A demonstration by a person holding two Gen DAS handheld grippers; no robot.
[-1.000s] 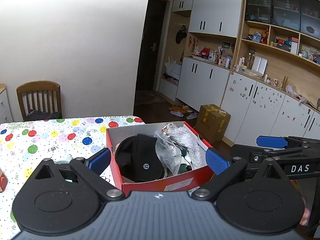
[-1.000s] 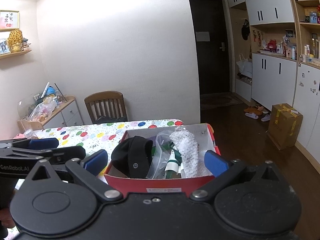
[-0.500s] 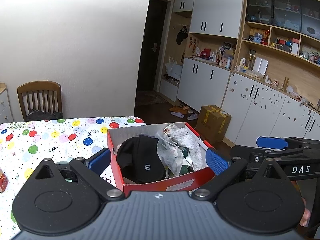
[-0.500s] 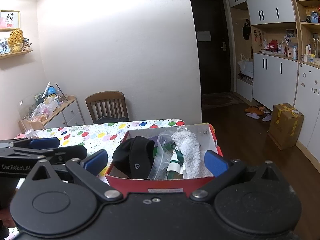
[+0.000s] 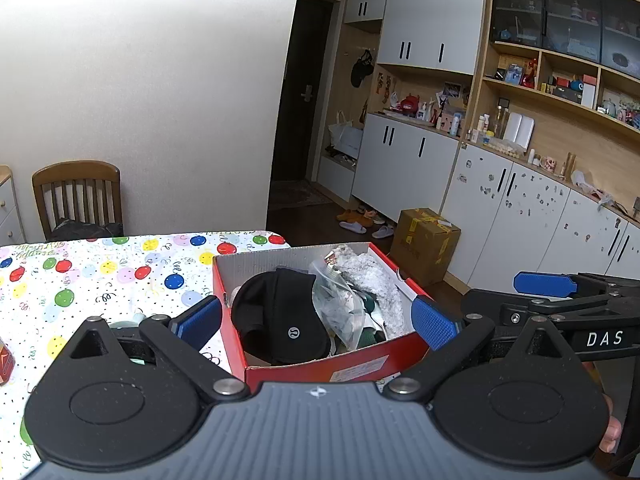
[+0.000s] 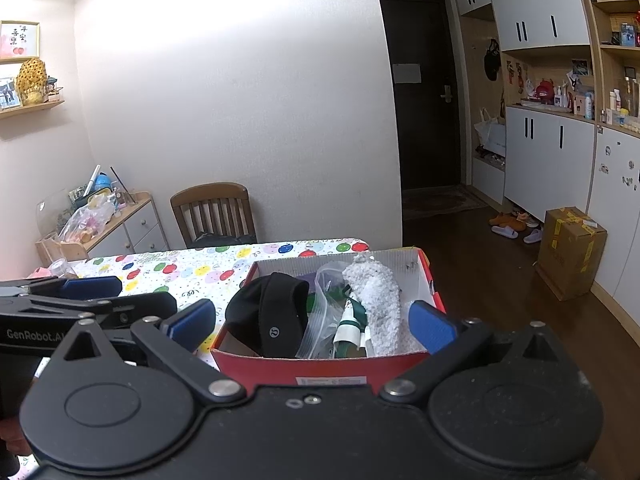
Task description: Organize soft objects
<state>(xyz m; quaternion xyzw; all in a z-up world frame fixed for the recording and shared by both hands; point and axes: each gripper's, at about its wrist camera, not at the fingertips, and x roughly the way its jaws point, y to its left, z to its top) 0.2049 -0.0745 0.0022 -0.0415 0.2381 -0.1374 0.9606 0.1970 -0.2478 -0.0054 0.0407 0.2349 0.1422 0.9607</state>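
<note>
A red shoebox (image 5: pixel 404 280) (image 6: pixel 320 364) sits at the table's near right corner. Inside lie a black cap (image 5: pixel 280 312) (image 6: pixel 272 312), a clear plastic bag (image 5: pixel 336 304) (image 6: pixel 324 312) with green and white items, and a white fluffy cloth (image 5: pixel 376 280) (image 6: pixel 378 300). My left gripper (image 5: pixel 316 320) is open and empty, its blue pads either side of the box, in front of it. My right gripper (image 6: pixel 312 324) is open and empty, also facing the box. Each gripper shows at the other view's edge.
The table wears a balloon-print cloth (image 5: pixel 100 276) (image 6: pixel 192 268). A wooden chair (image 5: pixel 78 196) (image 6: pixel 214 212) stands behind it by the wall. A cardboard box (image 5: pixel 424 240) (image 6: pixel 570 252) sits on the floor by white cabinets. A cluttered side cabinet (image 6: pixel 104 224) stands at the left.
Both grippers have drifted slightly; the box sits a little further right in each view. Both stay open and empty.
</note>
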